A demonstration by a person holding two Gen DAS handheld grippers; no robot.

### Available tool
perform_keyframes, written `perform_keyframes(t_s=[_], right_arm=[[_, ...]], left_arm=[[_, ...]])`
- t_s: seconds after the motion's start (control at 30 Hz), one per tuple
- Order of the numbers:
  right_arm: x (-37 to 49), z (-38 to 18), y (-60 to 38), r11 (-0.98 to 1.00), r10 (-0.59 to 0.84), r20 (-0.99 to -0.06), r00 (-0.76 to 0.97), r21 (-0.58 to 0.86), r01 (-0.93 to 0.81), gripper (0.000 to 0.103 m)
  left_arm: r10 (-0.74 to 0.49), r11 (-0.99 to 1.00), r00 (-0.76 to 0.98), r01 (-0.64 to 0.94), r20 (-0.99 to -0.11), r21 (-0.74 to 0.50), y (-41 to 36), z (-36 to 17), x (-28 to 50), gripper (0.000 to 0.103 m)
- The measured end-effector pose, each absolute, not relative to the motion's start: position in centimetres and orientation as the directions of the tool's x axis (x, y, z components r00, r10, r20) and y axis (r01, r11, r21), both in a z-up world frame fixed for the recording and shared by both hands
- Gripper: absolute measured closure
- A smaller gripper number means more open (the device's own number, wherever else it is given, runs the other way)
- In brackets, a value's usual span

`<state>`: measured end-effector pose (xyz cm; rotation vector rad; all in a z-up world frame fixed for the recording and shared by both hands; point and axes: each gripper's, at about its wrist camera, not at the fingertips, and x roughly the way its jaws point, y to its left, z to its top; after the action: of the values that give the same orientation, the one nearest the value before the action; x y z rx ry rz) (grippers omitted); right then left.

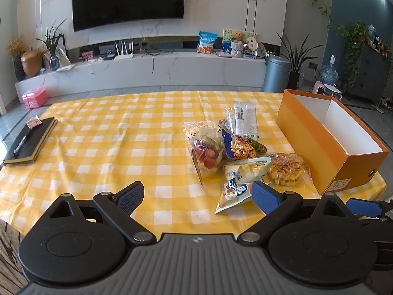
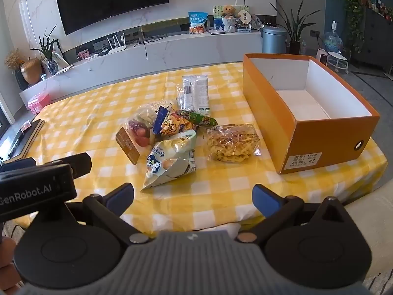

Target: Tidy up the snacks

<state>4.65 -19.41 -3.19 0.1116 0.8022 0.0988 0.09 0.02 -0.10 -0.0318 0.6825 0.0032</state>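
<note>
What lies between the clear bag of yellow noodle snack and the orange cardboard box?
Only bare yellow checked tablecloth, seen in the right wrist view, between noodle bag and box.

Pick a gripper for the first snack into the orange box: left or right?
Right, probably. The right gripper sits nearer the orange box, with the noodle packet just ahead. Both grippers are open and empty.

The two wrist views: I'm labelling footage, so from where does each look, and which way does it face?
Left wrist: above the table's near edge, facing down over its open fingers at the snacks; right gripper's finger peeks in.
Right wrist: further right, facing the box; its fingers open, left gripper beside it.
Shared: snacks, empty box, notebook, TV.
</note>
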Motion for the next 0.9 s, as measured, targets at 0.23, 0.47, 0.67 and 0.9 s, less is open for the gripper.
perform_keyframes(t_s=[0.23, 0.47, 0.67, 0.9], right_arm=[[4.7, -3.0, -19.5, 0.991, 0.118, -0.712, 0.692, 0.123, -0.042, 0.003], [4.8, -3.3, -18.9, 0.997, 0.077, -0.723, 0.686, 0.065, -0.043, 0.003], [4.9, -3.5, -18.8, 0.999, 0.053, -0.728, 0.684, 0.04, -0.036, 0.003], [4.9, -3.6, -18.8, 0.998, 0.057, -0.731, 0.68, 0.045, -0.036, 0.003]], left_arm=[[-0.015, 0.999, 0.759, -0.022, -0.651, -0.048, 0.0, -0.7, 0.2, 0.0], [-0.01, 0.999, 0.75, -0.026, -0.661, -0.045, 0.0, -1.0, 0.4, 0.0], [-0.011, 0.999, 0.748, -0.027, -0.664, -0.047, -0.1, -1.2, 0.5, 0.0], [-0.016, 0.999, 0.746, -0.023, -0.666, -0.049, -0.1, -1.4, 0.5, 0.0]])
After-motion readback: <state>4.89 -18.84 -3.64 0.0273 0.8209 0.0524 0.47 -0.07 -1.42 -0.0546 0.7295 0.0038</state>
